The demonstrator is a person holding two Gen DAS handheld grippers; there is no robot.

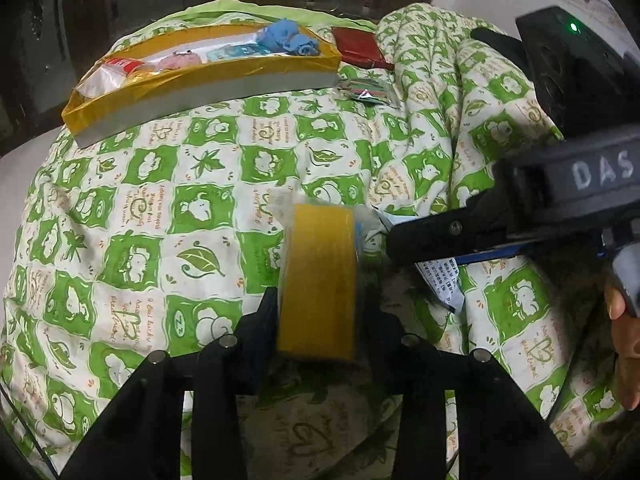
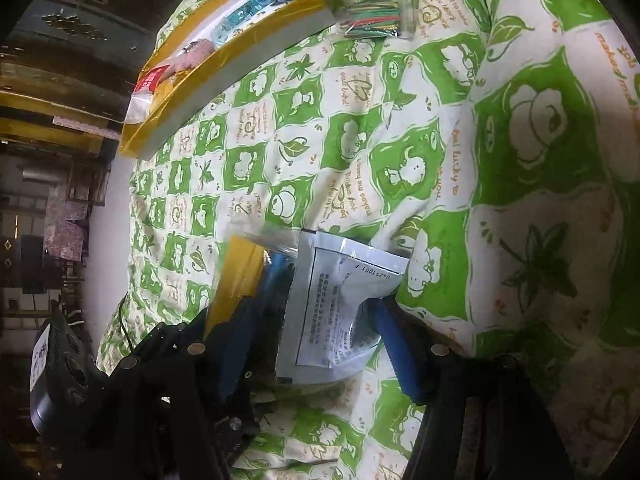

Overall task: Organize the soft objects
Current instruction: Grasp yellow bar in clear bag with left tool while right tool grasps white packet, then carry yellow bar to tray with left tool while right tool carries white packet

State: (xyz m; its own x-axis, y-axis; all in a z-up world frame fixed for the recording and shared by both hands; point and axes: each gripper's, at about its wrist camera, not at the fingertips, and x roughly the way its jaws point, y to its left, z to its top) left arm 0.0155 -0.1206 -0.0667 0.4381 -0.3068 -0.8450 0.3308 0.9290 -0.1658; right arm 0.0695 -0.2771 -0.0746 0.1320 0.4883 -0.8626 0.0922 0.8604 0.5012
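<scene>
A yellow sponge in clear wrap (image 1: 318,276) stands on edge on the green-and-white quilt (image 1: 160,200). My left gripper (image 1: 320,308) is shut on it, one black finger on each side. In the right wrist view the same sponge (image 2: 236,276) shows at the left. Beside it lies a white printed packet (image 2: 340,312), buckled between the blue pads (image 2: 400,352) of my right gripper (image 2: 316,308), which is shut on it. In the left wrist view the right gripper (image 1: 440,236) reaches in from the right over that packet (image 1: 440,284).
A shallow yellow-rimmed box (image 1: 200,76) sits at the far left of the bed, holding a blue cloth (image 1: 288,38), a pink item and packets. A red case (image 1: 360,48) and a bag of coloured sticks (image 1: 362,90) lie nearby. The quilt bunches up at the right (image 1: 460,100).
</scene>
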